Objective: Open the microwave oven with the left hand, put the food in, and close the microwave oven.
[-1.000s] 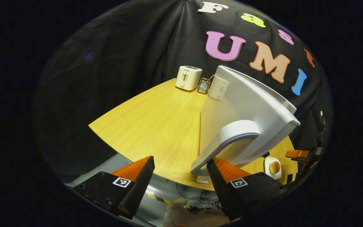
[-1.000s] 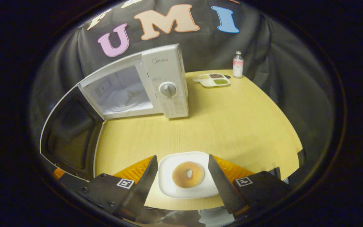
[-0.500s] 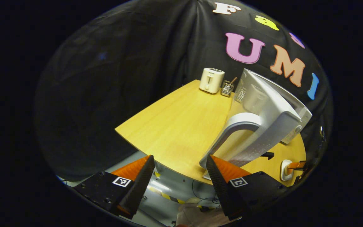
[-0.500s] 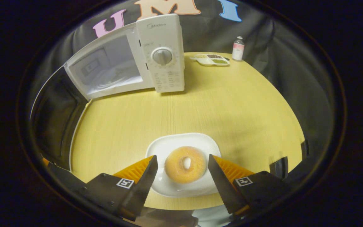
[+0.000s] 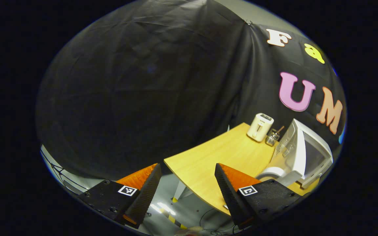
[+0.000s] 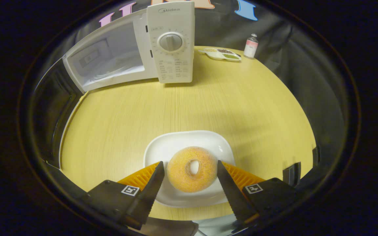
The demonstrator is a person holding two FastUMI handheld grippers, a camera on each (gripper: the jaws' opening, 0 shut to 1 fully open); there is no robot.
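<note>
Microwave (image 6: 162, 46) at table (image 6: 248, 108) back edge, door (image 6: 49, 108) swung fully out toward front-left. Left gripper (image 5: 188, 186) has let go of handle, pulled back off table's left corner, fingers wide, empty. Right gripper (image 6: 190, 183) has closed in: fingers wide, flanking donut (image 6: 191, 168) on white plate (image 6: 176, 146) near front edge, not pressing yet. Opening looks done; pickup next.

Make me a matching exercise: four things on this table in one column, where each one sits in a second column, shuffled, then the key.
1. doughnut
2. bottle
3. toaster
4. microwave door

A. at the table's far edge, beside the divided snack tray
B. swung wide open
C. on the white plate, between the right gripper fingers
D. next to the wire holder

Pairs: 1-C, 2-A, 3-D, 4-B
</note>
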